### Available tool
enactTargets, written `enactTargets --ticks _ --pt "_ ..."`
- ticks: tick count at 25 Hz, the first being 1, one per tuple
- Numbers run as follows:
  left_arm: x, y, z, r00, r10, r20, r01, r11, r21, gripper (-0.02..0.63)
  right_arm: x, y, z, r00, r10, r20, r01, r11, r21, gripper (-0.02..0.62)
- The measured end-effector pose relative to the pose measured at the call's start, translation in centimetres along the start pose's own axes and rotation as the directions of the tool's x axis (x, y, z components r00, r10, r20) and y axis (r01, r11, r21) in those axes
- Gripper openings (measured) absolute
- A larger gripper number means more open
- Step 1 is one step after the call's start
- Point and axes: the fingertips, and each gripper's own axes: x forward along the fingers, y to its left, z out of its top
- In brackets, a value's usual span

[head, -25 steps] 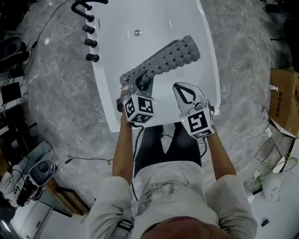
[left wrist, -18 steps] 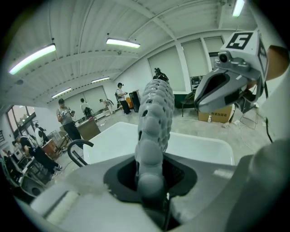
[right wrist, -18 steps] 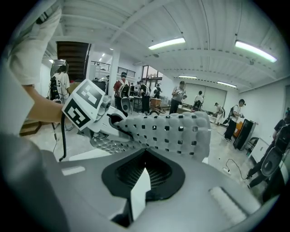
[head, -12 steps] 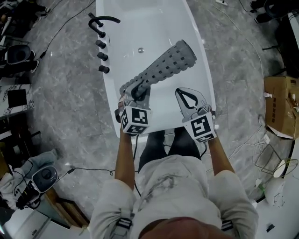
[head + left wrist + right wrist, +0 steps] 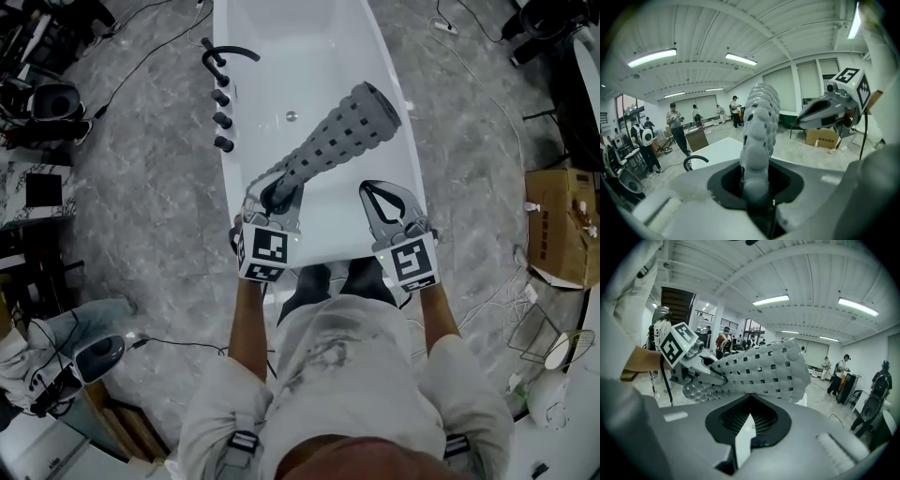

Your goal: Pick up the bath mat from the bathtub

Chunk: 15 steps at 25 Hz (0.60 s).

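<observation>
**Left gripper clamped on rolled bath mat, mat in the air over the tub**

Left gripper [image 5: 275, 193]: jaws closed on the near end of the bath mat [image 5: 342, 136]. In the left gripper view the mat's end [image 5: 758, 140] sits pinched in the dark gap between the jaws and fills it.

Mat: grey, rolled into a tube, rows of square holes along its length. It sticks out stiffly from the left jaws, slanting away to the person's right above the white bathtub [image 5: 281, 47]. Far end is free, nothing touching it. In the left gripper view the roll stands up against the ceiling, with the tub [image 5: 717, 150] below it.

Right gripper [image 5: 373, 191]: jaws drawn together, tips meeting, nothing between them. It is held just beside the mat, to its right, not touching. In the right gripper view the mat [image 5: 764, 373] crosses in front of the closed jaws, and the left gripper [image 5: 701, 366] grips it at the left.

Surroundings: black spout [image 5: 230, 52] and a row of black knobs [image 5: 222, 117] on the tub's left rim; grey marbled floor [image 5: 141, 187]; cardboard box [image 5: 562, 225] well off to the right. People stand in the background of both gripper views
</observation>
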Motion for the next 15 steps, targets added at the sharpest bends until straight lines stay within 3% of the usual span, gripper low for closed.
enactTargets --ticks 7,15 --pt "-4.1 -0.1 3.9 0.998 0.001 0.067 -0.001 1.0 -0.001 0.094 -3.1 -0.5 3.4 0.999 -0.026 0.043 0.026 1.0 -0.008 0.002" --pt "-6.9 -0.3 5.9 0.993 0.009 0.115 -0.005 0.999 -0.037 0.094 -5.2 0.3 6.4 0.994 -0.023 0.103 0.026 0.999 -0.03 0.002"
